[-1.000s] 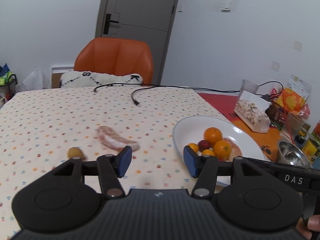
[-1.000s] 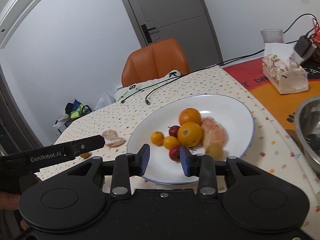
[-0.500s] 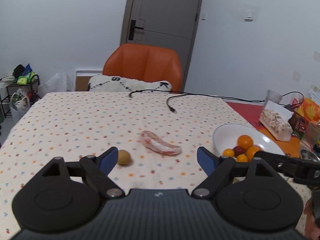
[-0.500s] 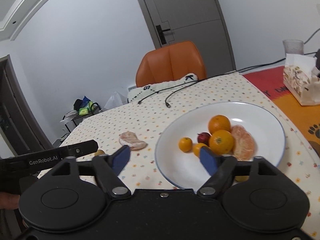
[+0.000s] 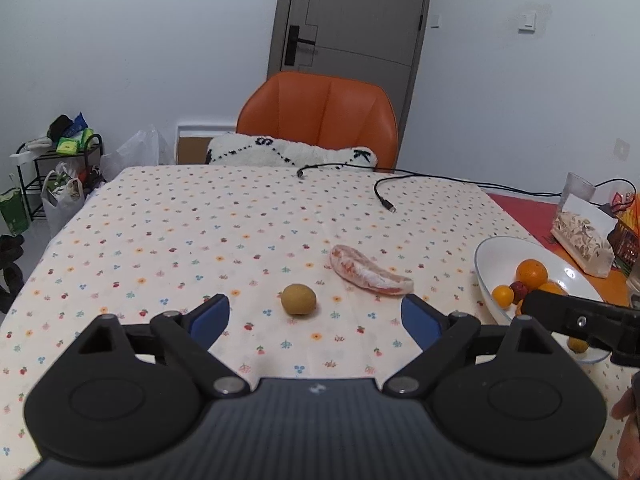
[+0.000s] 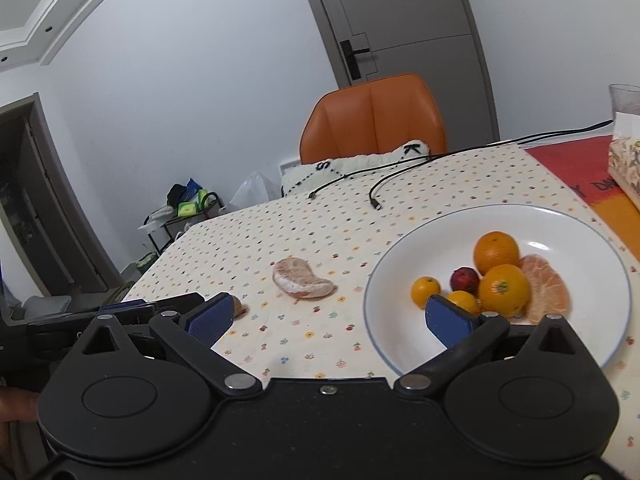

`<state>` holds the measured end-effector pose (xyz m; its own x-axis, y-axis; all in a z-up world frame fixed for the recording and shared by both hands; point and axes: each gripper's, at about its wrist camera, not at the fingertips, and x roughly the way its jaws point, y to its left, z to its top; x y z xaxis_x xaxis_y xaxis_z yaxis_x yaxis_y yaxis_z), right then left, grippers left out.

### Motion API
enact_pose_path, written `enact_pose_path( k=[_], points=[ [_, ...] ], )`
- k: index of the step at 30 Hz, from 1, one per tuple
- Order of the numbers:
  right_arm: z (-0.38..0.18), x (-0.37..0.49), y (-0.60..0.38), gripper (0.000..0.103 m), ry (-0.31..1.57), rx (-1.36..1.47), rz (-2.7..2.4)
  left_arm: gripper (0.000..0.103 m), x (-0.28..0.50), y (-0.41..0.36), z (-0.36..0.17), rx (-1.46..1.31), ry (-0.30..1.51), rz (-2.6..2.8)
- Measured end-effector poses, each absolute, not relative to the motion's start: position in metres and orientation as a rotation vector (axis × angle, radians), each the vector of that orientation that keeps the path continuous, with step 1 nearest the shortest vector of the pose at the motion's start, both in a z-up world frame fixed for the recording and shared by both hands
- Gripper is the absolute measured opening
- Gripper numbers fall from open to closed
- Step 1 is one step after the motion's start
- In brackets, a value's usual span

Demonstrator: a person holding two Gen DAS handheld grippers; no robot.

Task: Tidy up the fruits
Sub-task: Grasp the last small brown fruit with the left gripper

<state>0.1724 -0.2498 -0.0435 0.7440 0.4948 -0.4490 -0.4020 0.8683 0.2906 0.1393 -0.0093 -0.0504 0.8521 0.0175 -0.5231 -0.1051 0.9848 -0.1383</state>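
Note:
A small brown kiwi-like fruit (image 5: 298, 299) lies on the dotted tablecloth, just ahead of my left gripper (image 5: 316, 318), whose jaws are opening with nothing between them. A peeled pomelo segment (image 5: 368, 270) (image 6: 302, 279) lies a little farther right. The white plate (image 6: 592, 240) (image 5: 486, 258) holds oranges (image 6: 496, 252), small mandarins (image 6: 426, 291), a dark red fruit (image 6: 464, 279) and another peeled segment (image 6: 546, 290). My right gripper (image 6: 329, 318) hovers over the plate's near-left rim, its jaws opening and empty. The brown fruit (image 6: 239, 307) peeks out behind its left finger.
Two black cables (image 5: 420, 178) trail across the far side of the table. An orange chair (image 5: 320, 120) with a white cushion stands behind it. A tissue box (image 5: 582, 238) and a glass (image 5: 578, 188) sit on the red mat at the right. A rack with bags (image 5: 52, 184) stands left.
Both grippers have opened wide from nearly closed. Both views have swung left: the plate slid right in each, and the brown fruit and the pomelo segment now sit ahead of the left gripper.

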Motion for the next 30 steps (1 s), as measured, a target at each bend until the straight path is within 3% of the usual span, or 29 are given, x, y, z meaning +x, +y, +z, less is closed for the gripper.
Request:
enact_pose_path(
  k=[9,18,30],
  points=[
    [-0.044,0.180,-0.239,0.103,0.551,0.161,0.505,0.087,0.149,-0.004,-0.059,-0.195,0.548,0.054],
    [-0.043,0.192,-0.220,0.101,0.549,0.134,0.545,0.065,0.162,0.000,-0.065,-0.211,0.549,0.053],
    [-0.047,0.218,-0.197,0.079,0.574,0.114,0.576,0.048,0.184,0.007,-0.079,-0.229,0.581,0.054]
  ],
)
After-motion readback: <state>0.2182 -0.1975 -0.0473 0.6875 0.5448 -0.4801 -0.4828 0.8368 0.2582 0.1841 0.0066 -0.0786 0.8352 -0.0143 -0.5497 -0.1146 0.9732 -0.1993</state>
